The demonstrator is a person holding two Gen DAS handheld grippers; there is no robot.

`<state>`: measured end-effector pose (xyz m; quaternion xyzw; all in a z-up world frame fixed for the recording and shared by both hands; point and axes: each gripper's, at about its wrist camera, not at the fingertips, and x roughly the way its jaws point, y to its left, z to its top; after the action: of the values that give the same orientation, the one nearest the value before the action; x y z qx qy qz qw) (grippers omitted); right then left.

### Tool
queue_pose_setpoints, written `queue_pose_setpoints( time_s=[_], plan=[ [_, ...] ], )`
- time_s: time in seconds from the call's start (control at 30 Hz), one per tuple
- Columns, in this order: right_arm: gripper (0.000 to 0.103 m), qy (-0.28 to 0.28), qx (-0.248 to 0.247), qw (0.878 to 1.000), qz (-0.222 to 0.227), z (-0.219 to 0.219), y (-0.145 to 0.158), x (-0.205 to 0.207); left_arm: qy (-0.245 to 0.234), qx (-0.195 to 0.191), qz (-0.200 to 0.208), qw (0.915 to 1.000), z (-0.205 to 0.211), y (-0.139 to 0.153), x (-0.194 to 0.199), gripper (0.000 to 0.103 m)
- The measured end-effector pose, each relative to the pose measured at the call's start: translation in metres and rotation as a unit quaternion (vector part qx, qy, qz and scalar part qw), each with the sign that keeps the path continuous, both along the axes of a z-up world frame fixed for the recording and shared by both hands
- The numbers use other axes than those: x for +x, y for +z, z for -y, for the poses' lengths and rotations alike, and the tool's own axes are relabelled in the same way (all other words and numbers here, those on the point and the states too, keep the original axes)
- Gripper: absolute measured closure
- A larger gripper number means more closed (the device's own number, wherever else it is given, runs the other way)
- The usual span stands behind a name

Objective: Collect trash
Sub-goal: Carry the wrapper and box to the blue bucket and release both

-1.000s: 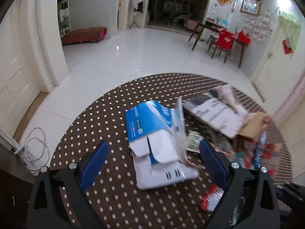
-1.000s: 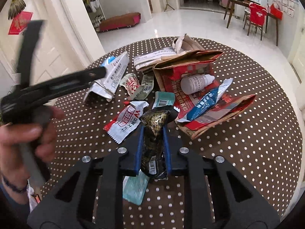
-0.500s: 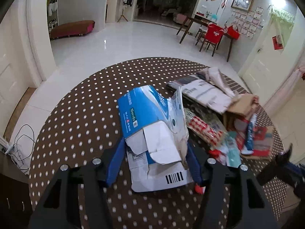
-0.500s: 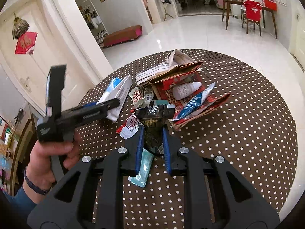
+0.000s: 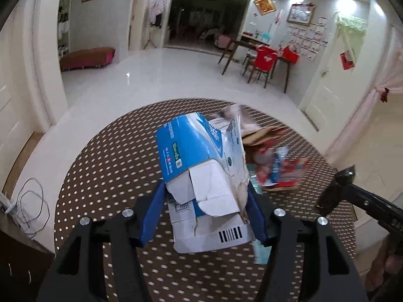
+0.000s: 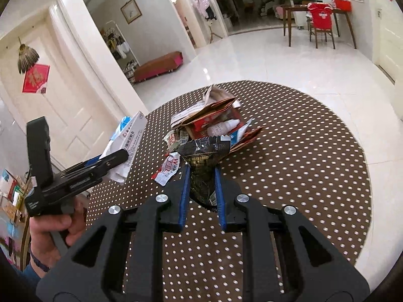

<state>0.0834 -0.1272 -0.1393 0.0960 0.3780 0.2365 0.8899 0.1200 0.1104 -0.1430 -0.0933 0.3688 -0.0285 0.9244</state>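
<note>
Left gripper is pinching a torn blue-and-white carton; right gripper is squeezing a dark wrapper, both lifted above the counter. An open red box mid-counter is holding a white bottle.

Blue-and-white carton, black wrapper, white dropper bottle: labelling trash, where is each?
blue-and-white carton [image 5: 191,151], left wrist view, blue top panel.
black wrapper [image 6: 202,173], right wrist view, middle above fingers.
white dropper bottle [image 6: 223,127], right wrist view, body.

Torn blue-white carton and crumpled black wrapper are lifted; litter pile on table.
</note>
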Motion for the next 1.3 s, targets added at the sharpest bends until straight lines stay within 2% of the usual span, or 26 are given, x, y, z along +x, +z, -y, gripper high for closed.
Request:
queue_pose_setpoints(
  time_s=[0.2, 0.43, 0.63, 0.83, 1.03, 1.2, 1.3],
  plan=[
    [0.084, -0.032, 0.023, 0.999, 0.020, 0.040, 0.015, -0.016, -0.048, 0.003, 0.023, 0.9986, 0.041, 0.024, -0.006, 0.043],
    [0.084, -0.082, 0.040, 0.995, 0.047, 0.103, 0.031, -0.036, -0.115, 0.004, 0.042, 0.9925, 0.113, 0.045, -0.008, 0.043],
    [0.084, -0.146, 0.048, 0.986, 0.069, 0.172, 0.043, -0.055, -0.182, -0.002, 0.044, 0.9822, 0.181, 0.050, -0.006, 0.043],
    [0.084, -0.208, 0.053, 0.974, 0.071, 0.235, 0.042, -0.068, -0.241, 0.002, 0.043, 0.9695, 0.239, 0.052, -0.003, 0.043],
    [0.084, -0.255, 0.053, 0.964, 0.055, 0.281, 0.027, -0.070, -0.295, -0.003, 0.019, 0.9552, 0.297, 0.035, 0.008, 0.043],
    [0.084, -0.285, 0.057, 0.957, 0.016, 0.315, -0.004, -0.064, -0.334, -0.002, -0.017, 0.9423, 0.346, 0.010, 0.020, 0.043],
    [0.084, -0.300, 0.061, 0.952, -0.019, 0.331, -0.032, -0.057, -0.355, 0.011, -0.043, 0.9337, 0.373, -0.008, 0.027, 0.043]
  ],
)
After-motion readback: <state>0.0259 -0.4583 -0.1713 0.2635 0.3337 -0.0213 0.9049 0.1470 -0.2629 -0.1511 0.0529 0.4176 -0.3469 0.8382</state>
